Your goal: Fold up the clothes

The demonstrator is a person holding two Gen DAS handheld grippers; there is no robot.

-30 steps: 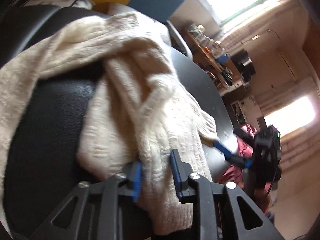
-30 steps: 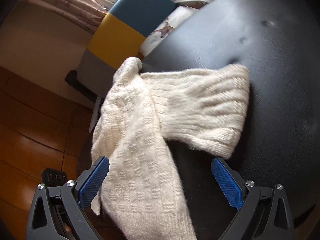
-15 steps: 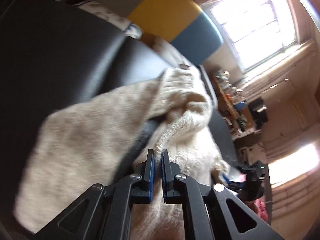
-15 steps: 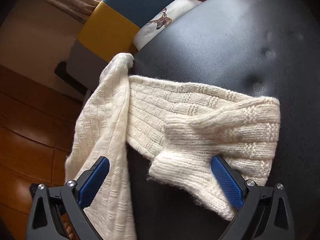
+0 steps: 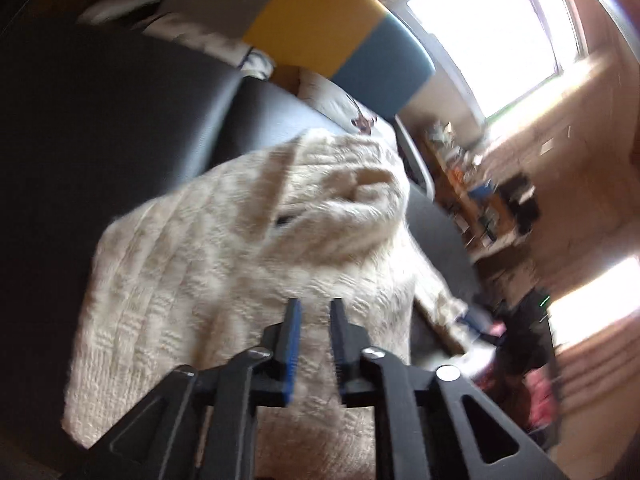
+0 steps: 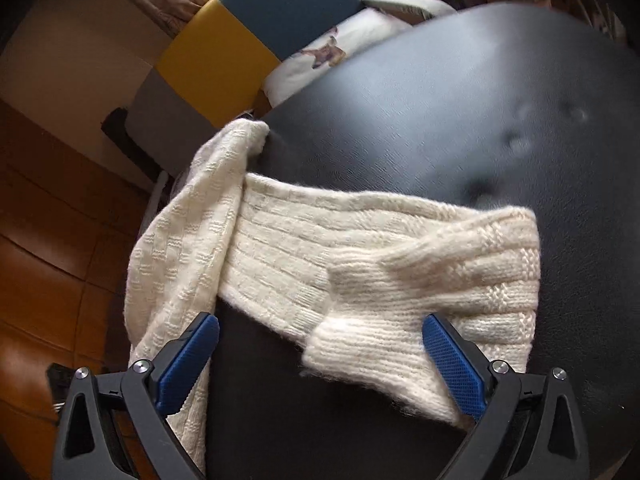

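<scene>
A cream knitted sweater (image 6: pixel 360 256) lies folded over on a black leather seat (image 6: pixel 460 112); one part hangs off the left edge (image 6: pixel 172 264). In the left wrist view the sweater (image 5: pixel 240 264) fills the middle, blurred. My left gripper (image 5: pixel 312 316) is above it with its jaws slightly apart and nothing between them. My right gripper (image 6: pixel 320 340) is wide open, its blue pads (image 6: pixel 452 364) on either side of the sweater's ribbed cuff (image 6: pixel 352 344), not gripping it. The right gripper also shows in the left wrist view (image 5: pixel 480 320).
A chair with grey, yellow and blue back panels (image 6: pixel 224 48) stands behind the seat, with a deer-print cushion (image 6: pixel 328 56) on it. Wooden floor (image 6: pixel 48 240) lies to the left. Cluttered shelves (image 5: pixel 480 200) and a bright window (image 5: pixel 488 28) are at the right.
My left gripper was shut on a sweater fold half a second ago; its jaws have parted and the fold lies on the sweater. The right gripper stayed open, moving closer to the cuff.
</scene>
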